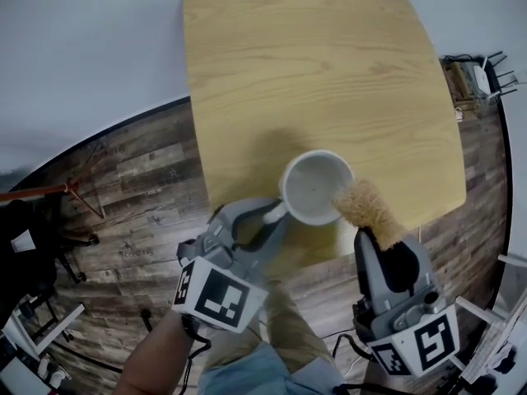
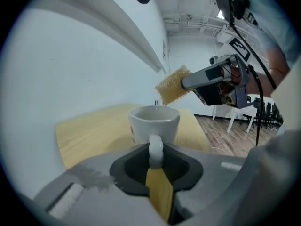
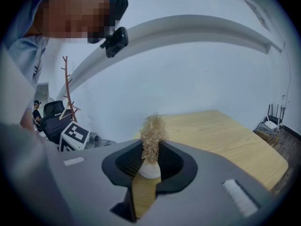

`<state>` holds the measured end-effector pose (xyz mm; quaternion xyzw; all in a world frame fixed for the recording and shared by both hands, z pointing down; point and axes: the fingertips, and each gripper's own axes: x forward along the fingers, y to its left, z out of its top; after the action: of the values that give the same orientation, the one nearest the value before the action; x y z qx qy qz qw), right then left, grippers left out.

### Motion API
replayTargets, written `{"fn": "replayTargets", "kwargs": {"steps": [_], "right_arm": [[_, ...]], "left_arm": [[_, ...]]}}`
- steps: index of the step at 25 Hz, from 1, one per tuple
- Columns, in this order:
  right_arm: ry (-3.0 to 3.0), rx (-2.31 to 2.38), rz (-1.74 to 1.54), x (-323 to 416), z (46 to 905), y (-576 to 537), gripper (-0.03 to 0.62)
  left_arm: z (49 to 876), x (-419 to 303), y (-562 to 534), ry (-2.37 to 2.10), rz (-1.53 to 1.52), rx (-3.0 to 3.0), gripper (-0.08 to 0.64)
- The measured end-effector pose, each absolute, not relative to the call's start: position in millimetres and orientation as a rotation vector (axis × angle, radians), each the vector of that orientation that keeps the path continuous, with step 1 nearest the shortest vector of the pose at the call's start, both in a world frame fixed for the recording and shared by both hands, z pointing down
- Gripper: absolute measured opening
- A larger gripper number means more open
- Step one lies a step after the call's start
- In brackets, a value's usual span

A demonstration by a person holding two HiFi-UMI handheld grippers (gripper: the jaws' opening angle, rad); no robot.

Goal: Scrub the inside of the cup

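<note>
A white cup (image 1: 317, 188) stands upright near the front edge of the light wooden table (image 1: 313, 64). Its handle (image 2: 155, 150) points at me and sits between the pads of my left gripper (image 1: 276, 214), which is shut on it. My right gripper (image 1: 380, 237) is shut on a tan fibrous scrubber (image 1: 368, 208). The scrubber's free end reaches the cup's right rim. In the left gripper view the scrubber (image 2: 171, 85) hangs just above the cup (image 2: 154, 120). In the right gripper view the scrubber (image 3: 152, 135) stands up between the jaws and hides the cup.
The table top beyond the cup is bare wood. Dark plank floor surrounds the table. A small shelf with a white router (image 1: 482, 76) stands at the right. A red coat stand (image 3: 68, 86) and white chairs (image 2: 235, 117) stand farther off. My legs are below the table's front edge.
</note>
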<state>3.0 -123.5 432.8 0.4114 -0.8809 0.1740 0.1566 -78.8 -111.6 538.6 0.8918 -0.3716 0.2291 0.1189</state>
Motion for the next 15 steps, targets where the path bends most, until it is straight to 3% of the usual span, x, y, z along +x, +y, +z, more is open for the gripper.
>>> {"fn": "replayTargets", "kwargs": {"steps": [15], "right_arm": [[-2.427, 1.114, 0.413, 16.9, 405.0, -150.0, 0.077]], "left_arm": [[519.0, -66.8, -139.3, -0.640, 1.223, 2.703, 0.069]]}}
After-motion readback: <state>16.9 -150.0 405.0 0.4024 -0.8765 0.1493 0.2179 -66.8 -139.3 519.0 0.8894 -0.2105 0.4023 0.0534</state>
